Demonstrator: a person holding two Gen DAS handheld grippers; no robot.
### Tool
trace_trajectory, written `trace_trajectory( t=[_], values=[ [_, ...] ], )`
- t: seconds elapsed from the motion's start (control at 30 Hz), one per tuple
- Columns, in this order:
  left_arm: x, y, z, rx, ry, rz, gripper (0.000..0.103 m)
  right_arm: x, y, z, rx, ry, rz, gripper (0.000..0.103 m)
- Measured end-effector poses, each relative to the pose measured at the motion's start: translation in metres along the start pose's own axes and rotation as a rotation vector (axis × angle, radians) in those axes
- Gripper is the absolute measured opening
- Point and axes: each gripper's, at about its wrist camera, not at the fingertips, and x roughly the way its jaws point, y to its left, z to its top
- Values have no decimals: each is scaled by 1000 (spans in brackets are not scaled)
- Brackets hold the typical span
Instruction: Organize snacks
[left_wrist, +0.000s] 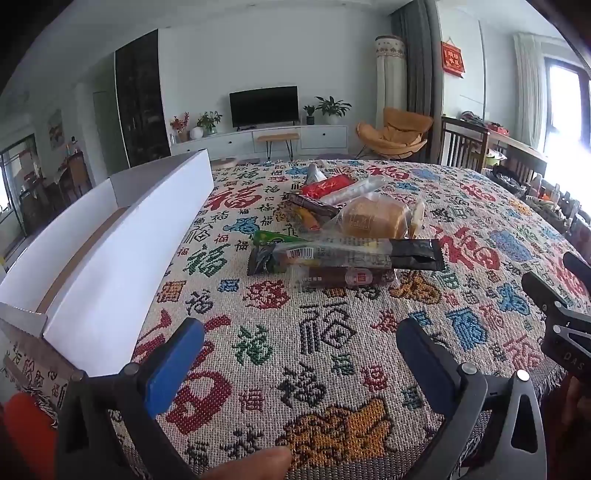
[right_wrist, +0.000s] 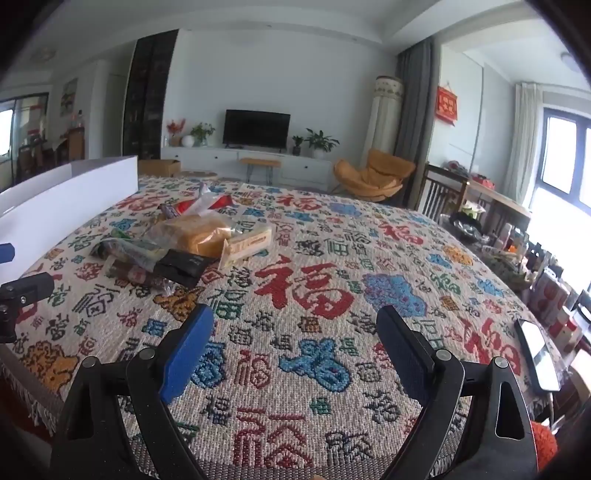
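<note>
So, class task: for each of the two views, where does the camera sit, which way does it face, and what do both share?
Left wrist: sits behind the open left gripper, facing the snack pile and white box; the right gripper shows at the edge.
Right wrist: sits behind the open right gripper, facing the patterned tablecloth; a phone lies right.
Shared: snacks, box, television.

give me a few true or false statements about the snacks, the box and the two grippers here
1. Both grippers are open and hold nothing. True: left gripper, right gripper.
2. The snack pile lies inside the white box. False: it sits on the patterned tablecloth, beside the box.
3. A bagged bread loaf is in the pile. True.
4. The black sachet stands upright. False: it lies flat across other packets.
5. A phone lies near the table's right edge. True.
</note>
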Motion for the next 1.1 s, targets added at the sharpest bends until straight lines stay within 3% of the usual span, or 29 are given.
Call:
trace_trajectory(
  t=[1.1],
  values=[
    [6, 0, -2, 12, 15, 8, 103, 1, 4, 2, -11, -7, 8, 92]
  ],
)
